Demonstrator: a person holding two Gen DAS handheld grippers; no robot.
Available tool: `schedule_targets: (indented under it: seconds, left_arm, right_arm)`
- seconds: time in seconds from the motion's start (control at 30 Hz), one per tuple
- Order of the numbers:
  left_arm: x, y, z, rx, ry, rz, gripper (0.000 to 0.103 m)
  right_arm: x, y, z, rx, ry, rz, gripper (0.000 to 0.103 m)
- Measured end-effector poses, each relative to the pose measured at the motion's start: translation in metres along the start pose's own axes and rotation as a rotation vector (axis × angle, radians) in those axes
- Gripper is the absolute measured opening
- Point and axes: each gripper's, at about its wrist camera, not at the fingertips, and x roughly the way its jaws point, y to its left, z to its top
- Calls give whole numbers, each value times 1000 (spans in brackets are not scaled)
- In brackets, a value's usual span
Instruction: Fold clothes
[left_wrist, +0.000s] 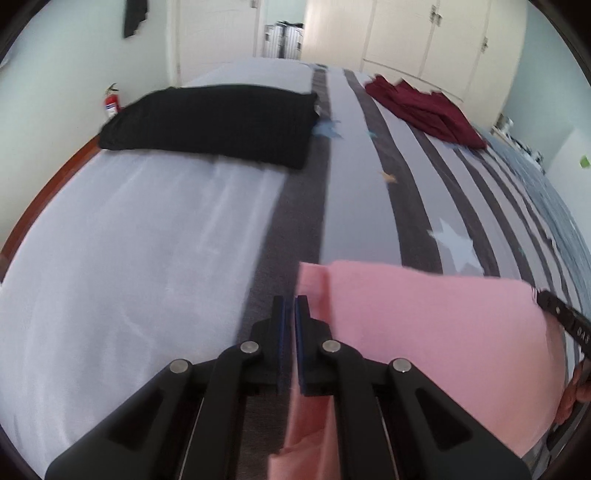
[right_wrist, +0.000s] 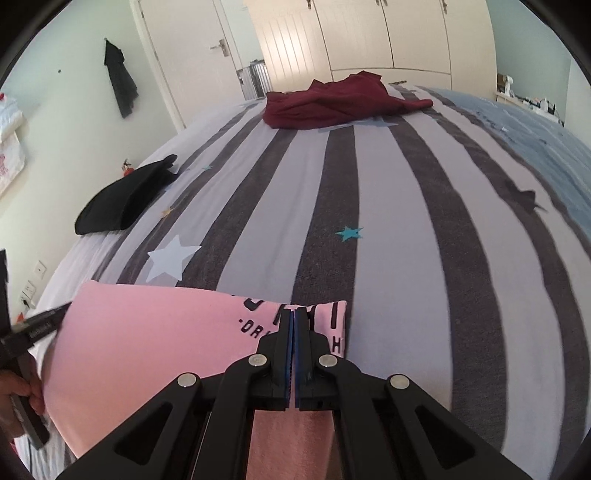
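A pink garment (left_wrist: 424, 332) with dark lettering (right_wrist: 255, 314) is held stretched above the striped bed (right_wrist: 388, 221). My left gripper (left_wrist: 290, 301) is shut on its left edge; pink cloth hangs down between the fingers. My right gripper (right_wrist: 294, 314) is shut on its right edge, at the lettering. The right gripper's finger (left_wrist: 561, 314) shows at the garment's far corner in the left wrist view, and the left one (right_wrist: 40, 325) shows in the right wrist view.
A folded black garment (left_wrist: 214, 125) lies at the bed's left side, also in the right wrist view (right_wrist: 122, 199). A crumpled maroon garment (right_wrist: 340, 99) lies at the far end. Wardrobe doors (right_wrist: 369, 33) and a fire extinguisher (left_wrist: 112, 101) stand beyond.
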Motion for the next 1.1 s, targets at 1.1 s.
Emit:
schedule_targets:
  seconds: [1.1]
  left_arm:
    - [-64,-98,-97,133,71,-310,3]
  right_arm:
    - [-65,84,-90,-46,65,189,2]
